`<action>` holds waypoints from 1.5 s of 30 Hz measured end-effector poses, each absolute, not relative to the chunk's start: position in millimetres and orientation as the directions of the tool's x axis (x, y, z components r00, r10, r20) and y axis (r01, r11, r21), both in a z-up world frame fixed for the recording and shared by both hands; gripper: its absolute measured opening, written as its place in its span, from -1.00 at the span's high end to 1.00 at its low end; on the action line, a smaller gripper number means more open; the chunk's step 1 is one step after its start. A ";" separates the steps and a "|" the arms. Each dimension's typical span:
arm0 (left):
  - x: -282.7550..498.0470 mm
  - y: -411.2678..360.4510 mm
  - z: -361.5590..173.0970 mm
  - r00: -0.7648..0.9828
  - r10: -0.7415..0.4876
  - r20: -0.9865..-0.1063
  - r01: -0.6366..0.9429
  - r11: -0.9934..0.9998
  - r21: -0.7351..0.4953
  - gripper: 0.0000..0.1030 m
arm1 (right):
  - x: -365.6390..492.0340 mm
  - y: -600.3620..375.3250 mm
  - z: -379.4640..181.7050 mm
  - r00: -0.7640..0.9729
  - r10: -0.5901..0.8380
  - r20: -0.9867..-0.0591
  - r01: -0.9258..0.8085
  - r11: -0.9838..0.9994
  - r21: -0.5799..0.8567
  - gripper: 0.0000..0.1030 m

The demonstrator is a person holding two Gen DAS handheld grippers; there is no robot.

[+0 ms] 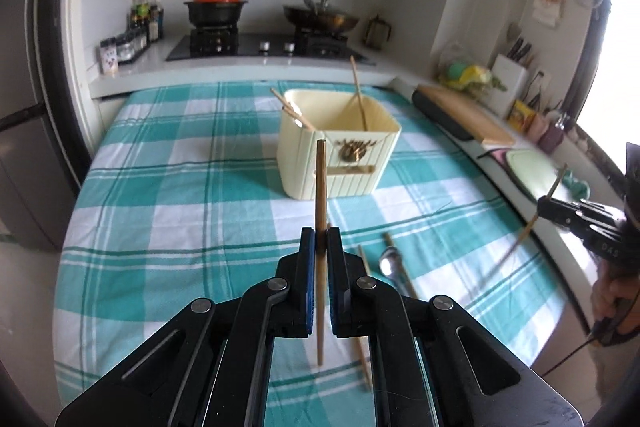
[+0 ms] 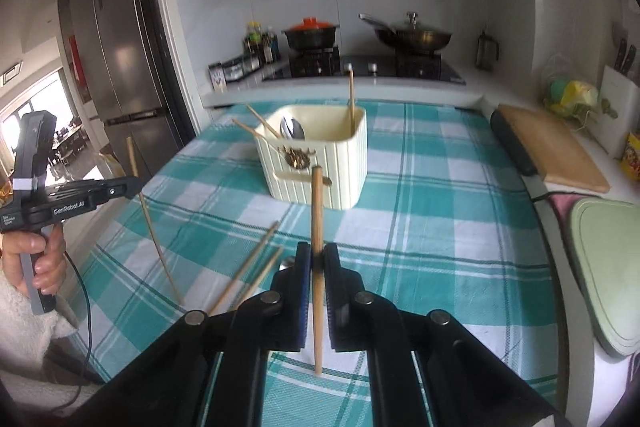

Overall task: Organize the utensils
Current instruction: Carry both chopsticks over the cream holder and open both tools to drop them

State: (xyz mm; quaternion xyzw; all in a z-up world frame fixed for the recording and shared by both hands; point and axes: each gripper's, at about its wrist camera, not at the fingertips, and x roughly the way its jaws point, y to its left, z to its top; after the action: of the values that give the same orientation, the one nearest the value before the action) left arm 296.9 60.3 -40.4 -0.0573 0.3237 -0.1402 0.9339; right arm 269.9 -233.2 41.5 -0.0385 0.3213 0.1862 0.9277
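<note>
Chopsticks stand upright, one pinched in my left claw, one in my right claw, raised above the checked worktop for dropping into the cream holder ahead.

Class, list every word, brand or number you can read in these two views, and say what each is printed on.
"GenRobot.AI": side of the left gripper.
"DAS": body of the right gripper, partly cut off.
Small label on the left gripper's handle: too small.
Spice jars and fridge markings: blurred.
</note>
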 end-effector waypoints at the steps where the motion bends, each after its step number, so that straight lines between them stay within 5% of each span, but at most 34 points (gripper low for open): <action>1: 294.2 61.0 -38.2 0.757 -0.302 -0.579 0.224 0.953 -0.204 0.93 | 267.1 -232.5 44.0 0.732 0.321 -0.601 -0.371 0.927 0.043 0.87; 18: 299.0 59.6 -13.5 0.749 -0.331 -0.574 0.252 0.944 -0.215 0.93 | 306.1 -228.6 85.2 0.735 0.360 -0.575 -0.386 0.919 0.081 0.87; 32: 396.2 33.9 115.0 0.910 -0.274 -0.312 0.224 0.957 -0.186 0.93 | 396.2 -187.8 180.5 0.863 0.351 -0.363 -0.385 0.923 -0.023 0.87; 37: 456.5 19.4 90.2 0.891 -0.247 -0.381 0.181 0.963 -0.201 0.93 | 440.4 -163.0 162.9 0.861 0.352 -0.367 -0.399 0.915 -0.059 0.87; 45: 523.6 9.8 20.4 0.774 -0.269 -0.573 0.156 0.958 -0.240 0.93 | 518.8 -146.8 82.3 0.726 0.347 -0.593 -0.412 0.911 0.028 0.87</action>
State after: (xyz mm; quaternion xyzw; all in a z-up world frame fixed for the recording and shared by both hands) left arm 523.6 9.8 20.4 -0.0896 0.3163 -0.1134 0.9376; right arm 518.8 -146.8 82.3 -0.0530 0.3080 0.2047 0.9276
